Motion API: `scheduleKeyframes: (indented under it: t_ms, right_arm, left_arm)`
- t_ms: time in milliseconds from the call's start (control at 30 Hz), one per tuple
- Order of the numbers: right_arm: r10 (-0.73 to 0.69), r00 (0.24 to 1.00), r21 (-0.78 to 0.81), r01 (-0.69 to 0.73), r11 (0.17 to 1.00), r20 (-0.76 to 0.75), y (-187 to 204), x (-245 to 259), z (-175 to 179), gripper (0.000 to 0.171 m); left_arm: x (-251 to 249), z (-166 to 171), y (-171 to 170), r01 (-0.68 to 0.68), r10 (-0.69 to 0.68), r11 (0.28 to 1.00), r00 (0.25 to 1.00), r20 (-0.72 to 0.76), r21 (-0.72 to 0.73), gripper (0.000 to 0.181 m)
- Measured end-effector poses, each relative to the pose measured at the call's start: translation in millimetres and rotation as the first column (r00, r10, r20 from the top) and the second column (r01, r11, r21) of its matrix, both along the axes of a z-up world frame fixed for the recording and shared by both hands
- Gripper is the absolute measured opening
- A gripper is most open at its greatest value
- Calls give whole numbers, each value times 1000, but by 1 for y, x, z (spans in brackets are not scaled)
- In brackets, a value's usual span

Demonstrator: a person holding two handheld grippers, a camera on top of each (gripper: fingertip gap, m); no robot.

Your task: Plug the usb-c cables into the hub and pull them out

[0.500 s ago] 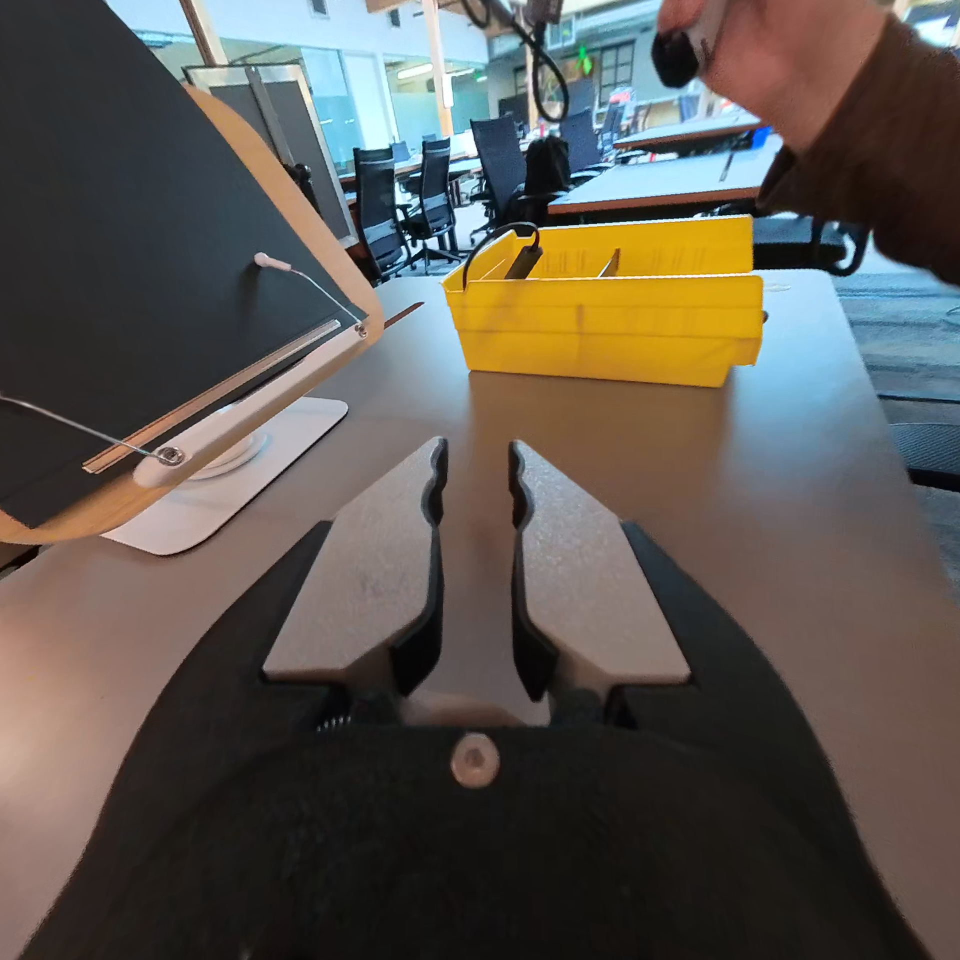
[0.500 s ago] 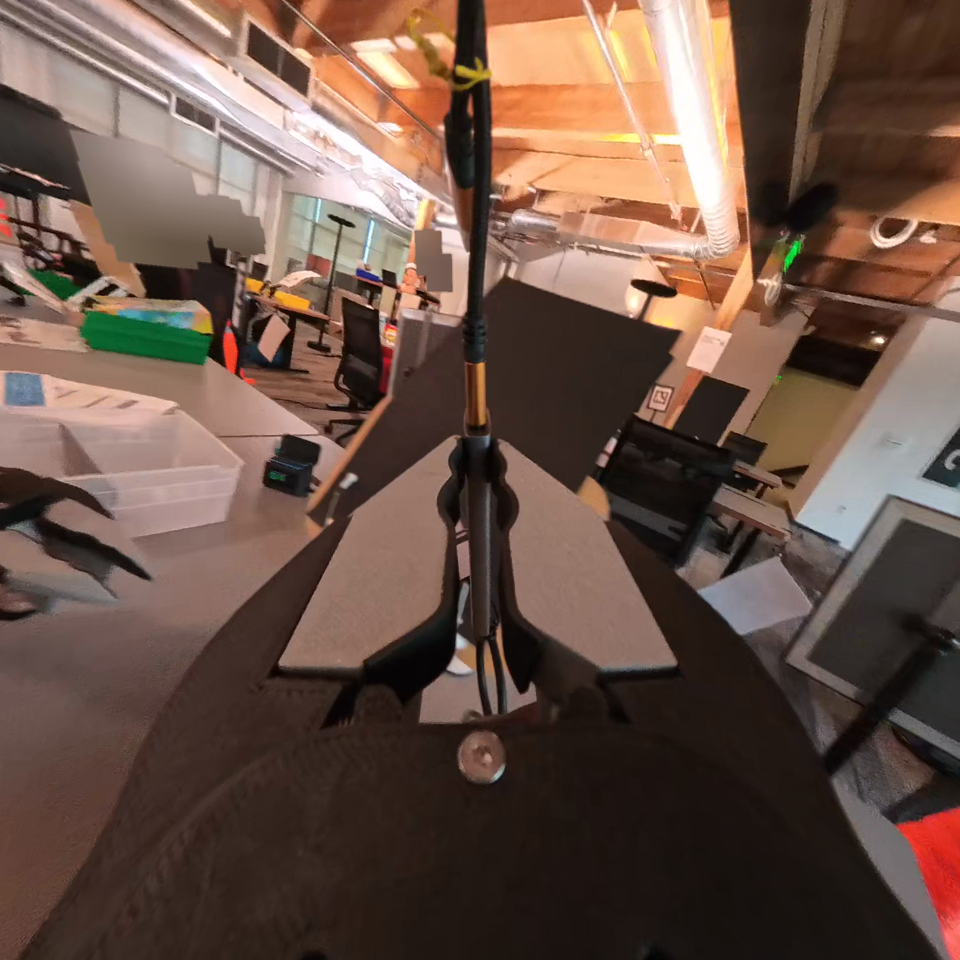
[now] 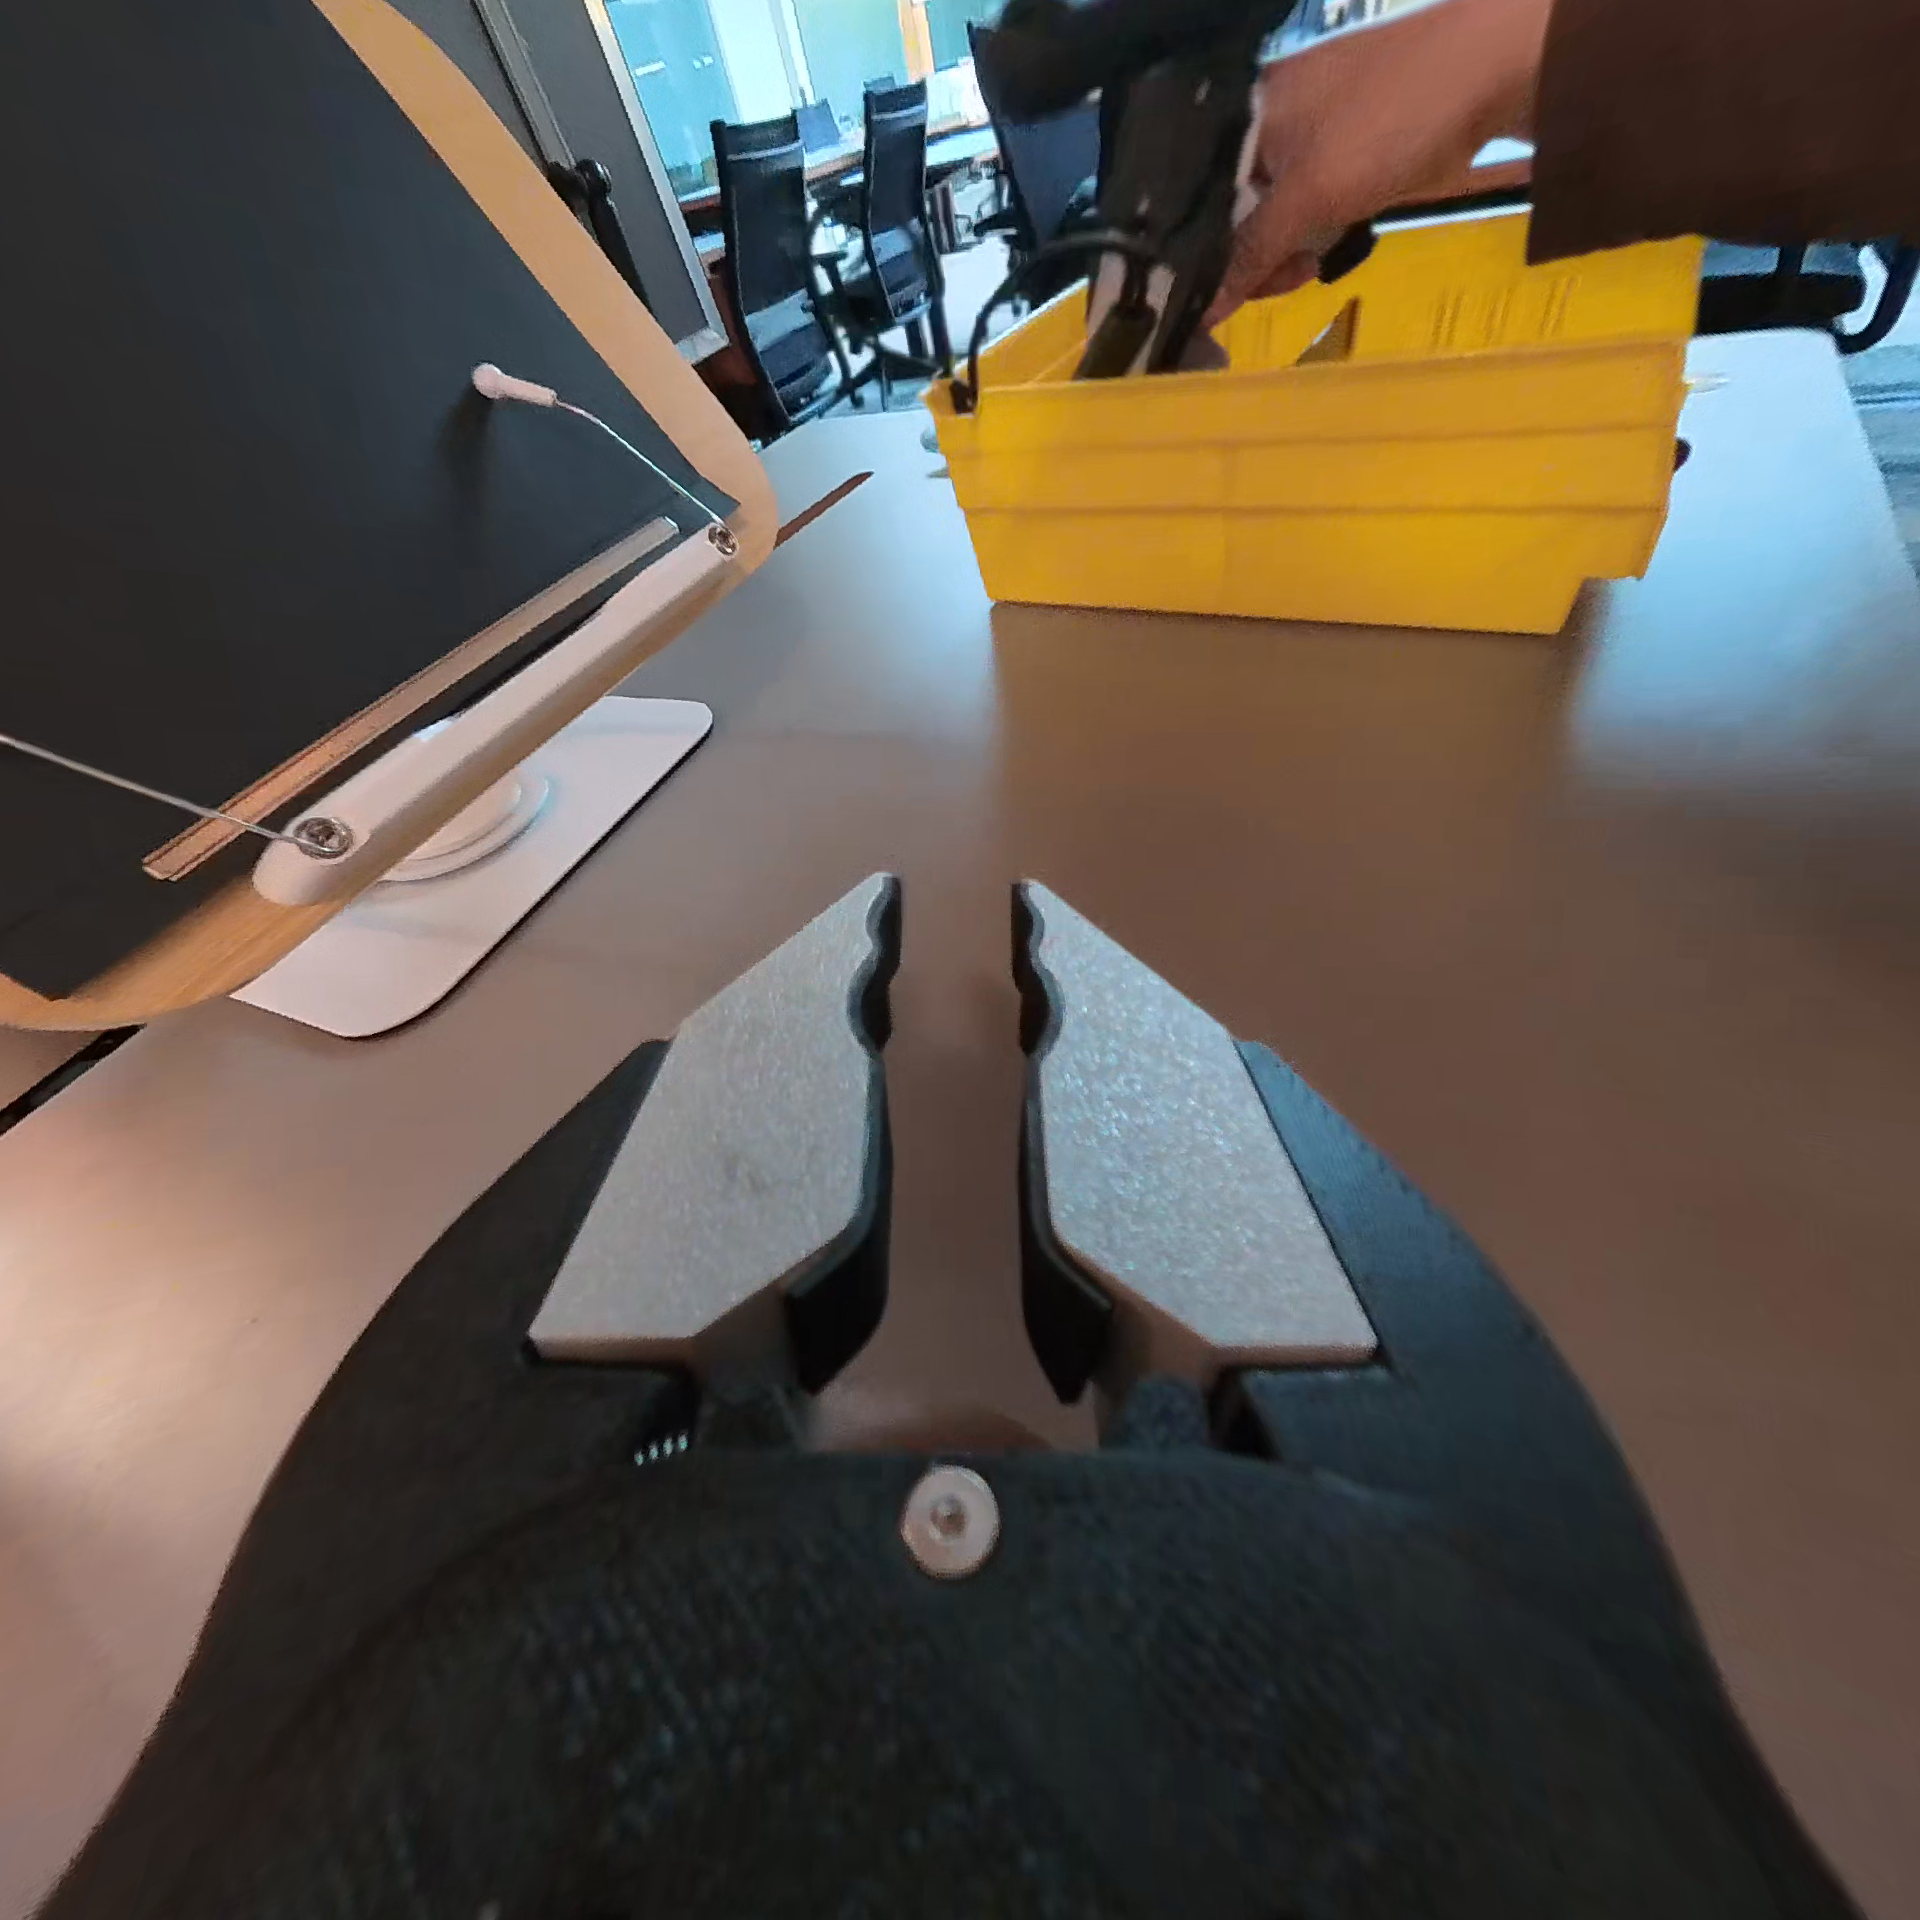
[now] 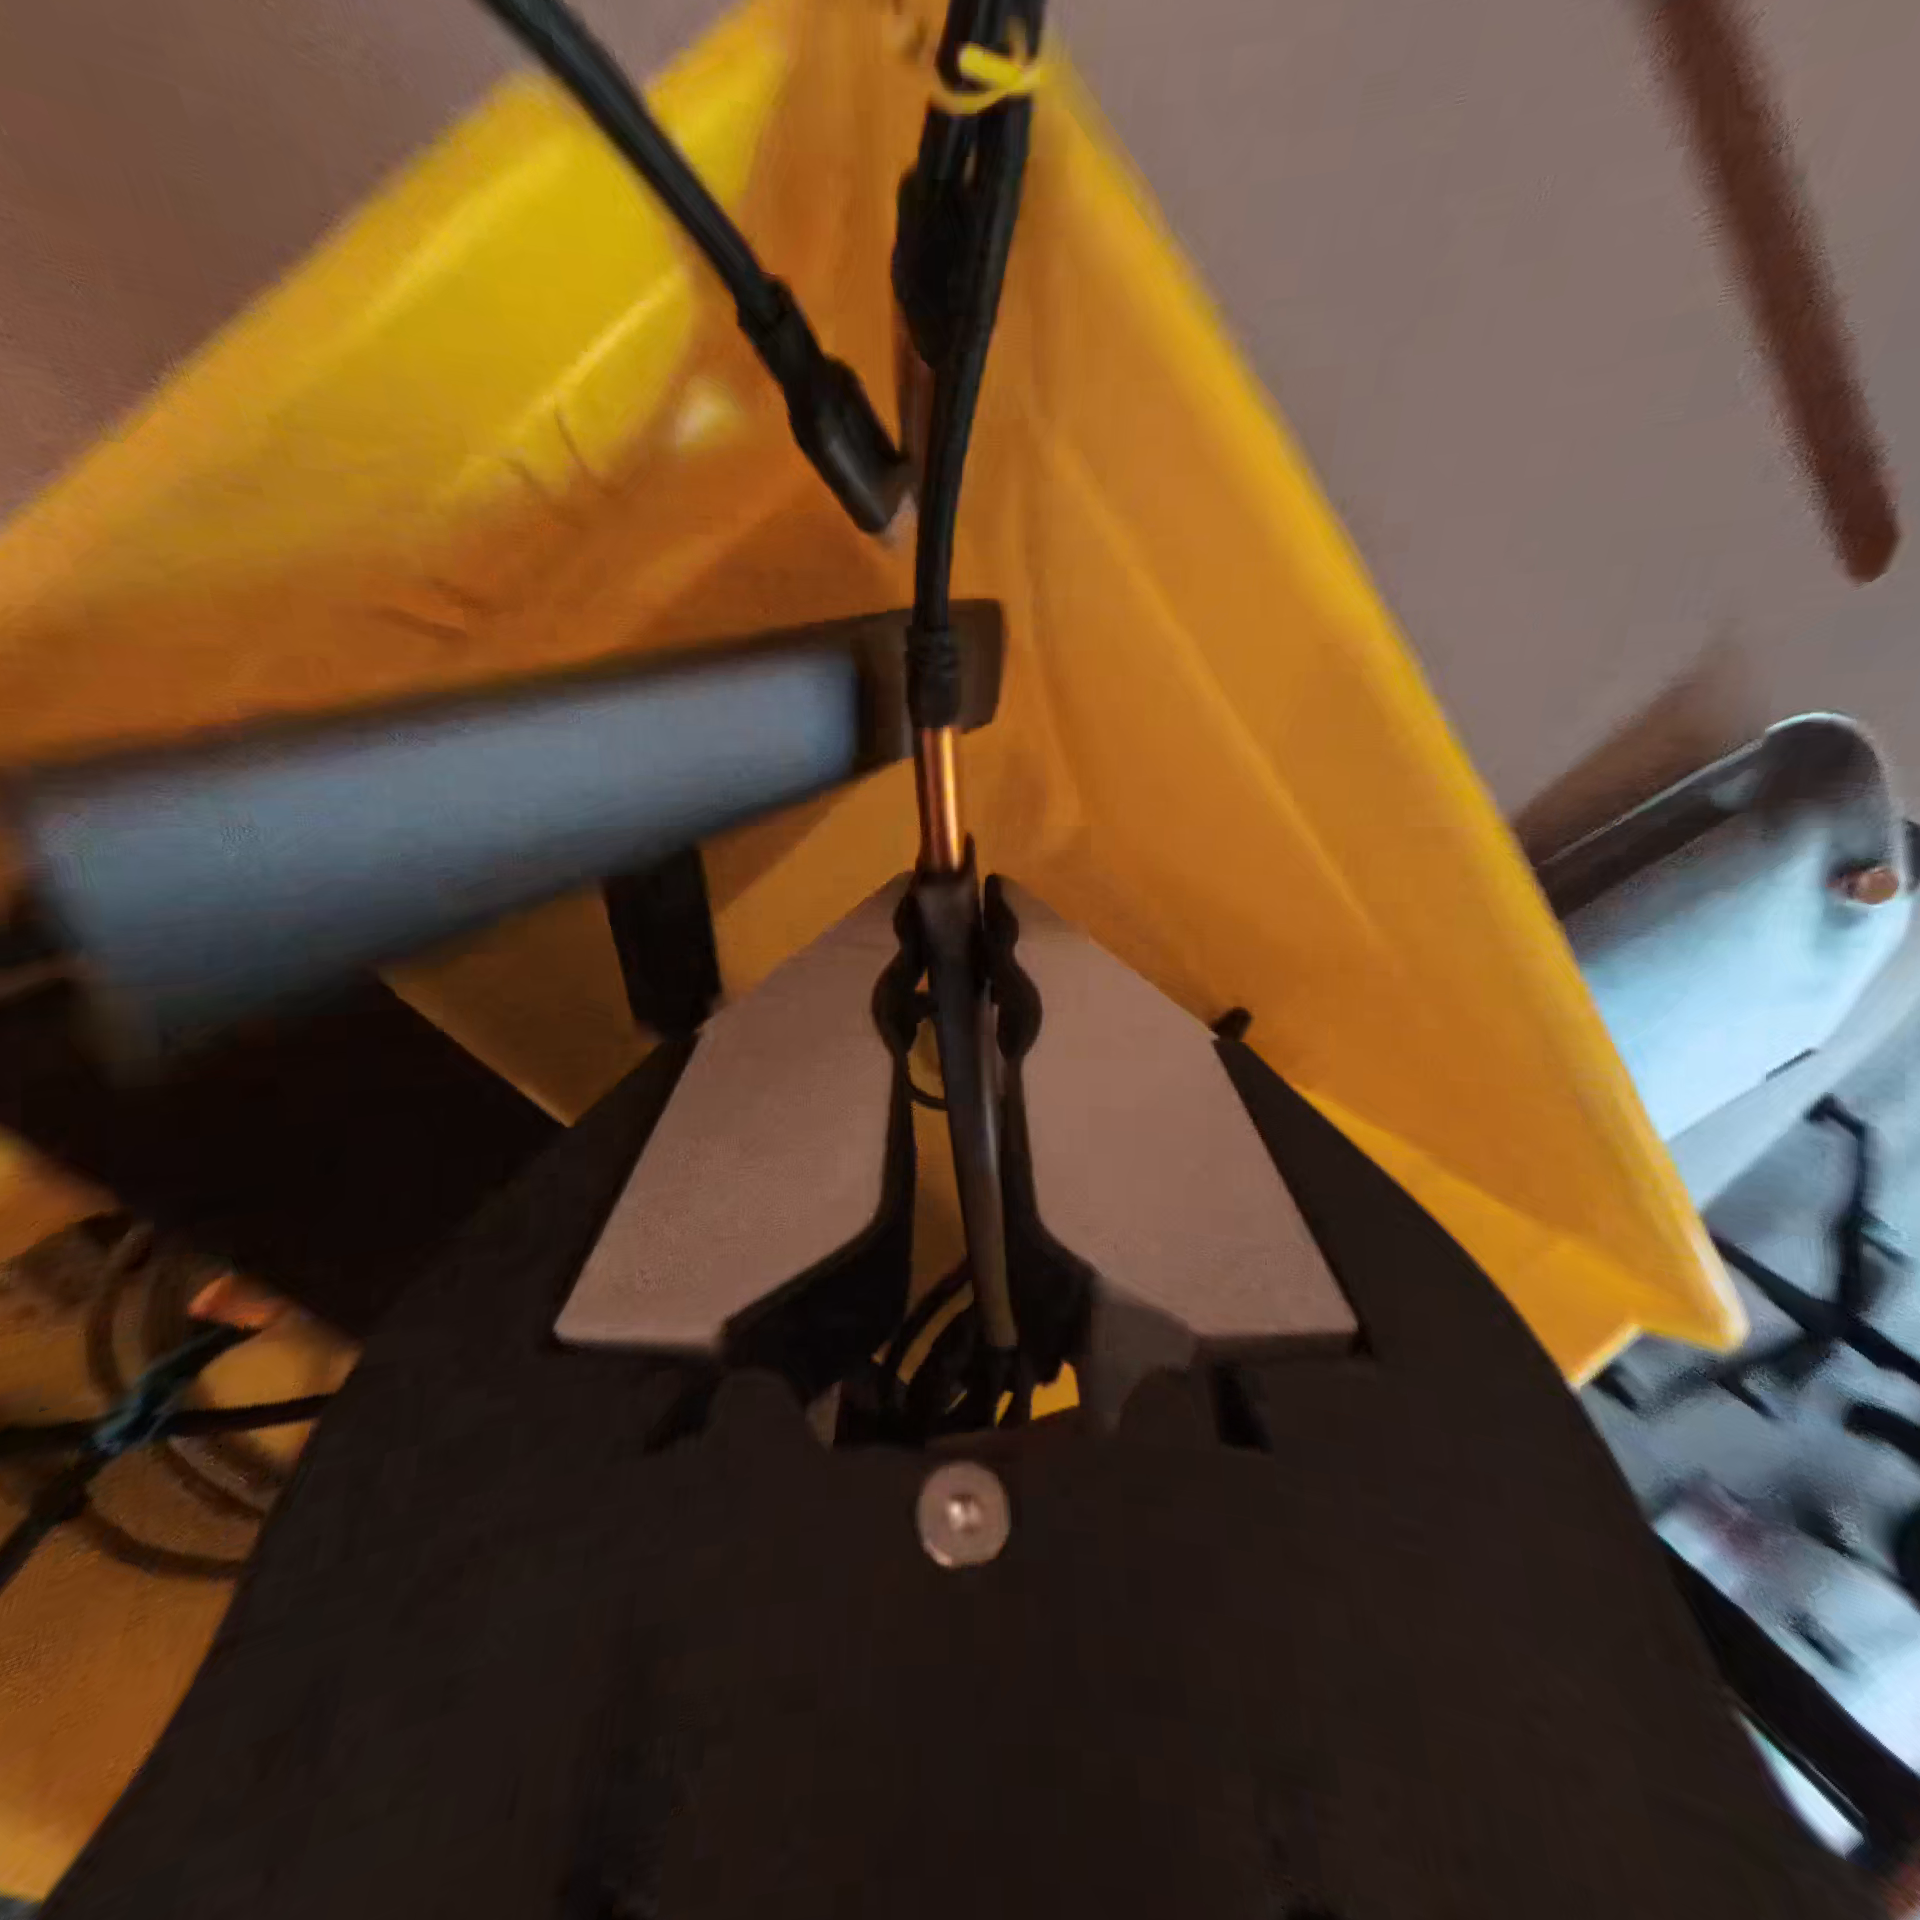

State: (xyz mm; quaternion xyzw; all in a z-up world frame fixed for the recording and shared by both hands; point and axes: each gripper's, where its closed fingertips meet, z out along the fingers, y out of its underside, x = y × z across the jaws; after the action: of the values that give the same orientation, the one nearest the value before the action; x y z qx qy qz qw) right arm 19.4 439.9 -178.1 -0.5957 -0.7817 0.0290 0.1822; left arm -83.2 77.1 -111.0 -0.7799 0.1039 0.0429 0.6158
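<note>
The right hand-held gripper point(image 4: 956, 894) pinches a black cable point(image 4: 940, 540) over the yellow bin point(image 4: 1195, 644); the left hand-held gripper point(image 3: 954, 925) is spread.

No writing, label, brand, number or sign could be read in either view. The yellow bin point(image 3: 1299, 499), the tilted black board on its white stand point(image 3: 343, 436) and the grey hub point(image 4: 436, 790) all showed plain faces, and the right wrist view was blurred.
</note>
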Motion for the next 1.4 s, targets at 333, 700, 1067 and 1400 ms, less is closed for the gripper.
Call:
scheduleKeyframes:
  t_ms: [333,700,1067,1400]
  right_arm:
    - [-102,927,317,224,921,-360,0,-1,93,51]
    - [-219,613,-271,8,963,-759,-147,105,125,97]
    - [-195,725,-185,95,978,-660,-182,73,42,98]
    - [-204,749,-133,155,979,-631,-207,70,30,38]
  left_arm:
    - [-14,-22,-7,-197,193,976,980,-56,-93,60]
    - [-18,54,-164,-609,607,793,792,-59,-7,70]
    - [-92,-24,-253,-776,809,573,587,33,-265,82]
    - [-104,9,-250,-836,821,548,542,-182,-18,3]
